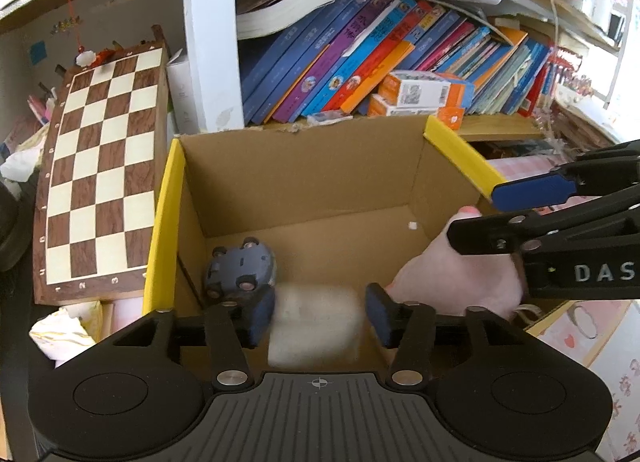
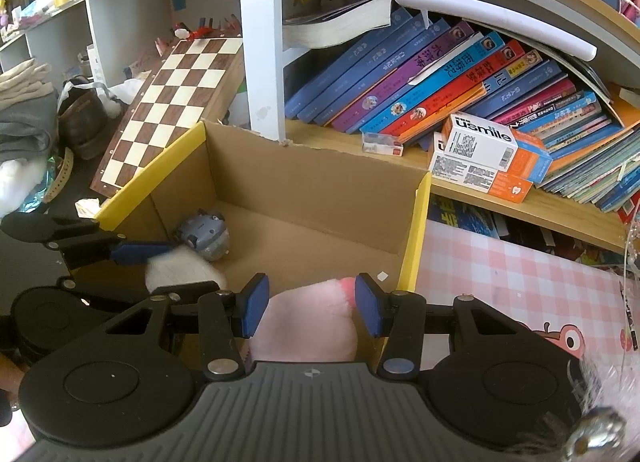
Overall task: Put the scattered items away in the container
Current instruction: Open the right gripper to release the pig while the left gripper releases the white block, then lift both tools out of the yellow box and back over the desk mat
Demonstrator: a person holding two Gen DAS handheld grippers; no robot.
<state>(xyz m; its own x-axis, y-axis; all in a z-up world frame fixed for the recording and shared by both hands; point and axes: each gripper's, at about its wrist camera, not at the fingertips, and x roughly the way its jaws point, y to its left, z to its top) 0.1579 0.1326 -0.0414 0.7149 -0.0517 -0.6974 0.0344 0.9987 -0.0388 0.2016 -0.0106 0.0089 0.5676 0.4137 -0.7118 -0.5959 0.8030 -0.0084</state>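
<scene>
An open cardboard box (image 1: 304, 178) with yellow-taped side rims stands below a bookshelf; it also shows in the right wrist view (image 2: 312, 190). A blue-grey toy car (image 1: 240, 268) lies upside down in its left corner, also seen in the right wrist view (image 2: 204, 236). My left gripper (image 1: 318, 314) is open over the box, with a blurred white fluffy item (image 1: 314, 326) between and below its pads, not gripped. My right gripper (image 2: 310, 308) is open over the box's right side, with a pink plush (image 2: 308, 326) loose between its pads. The plush also shows in the left wrist view (image 1: 456, 274).
A chessboard (image 1: 100, 166) leans left of the box. Slanted books (image 1: 360, 62) and orange-white cartons (image 2: 488, 154) fill the shelf behind. A pink checked cloth (image 2: 512, 286) lies right of the box. Clothes and a shoe (image 2: 80, 118) sit far left.
</scene>
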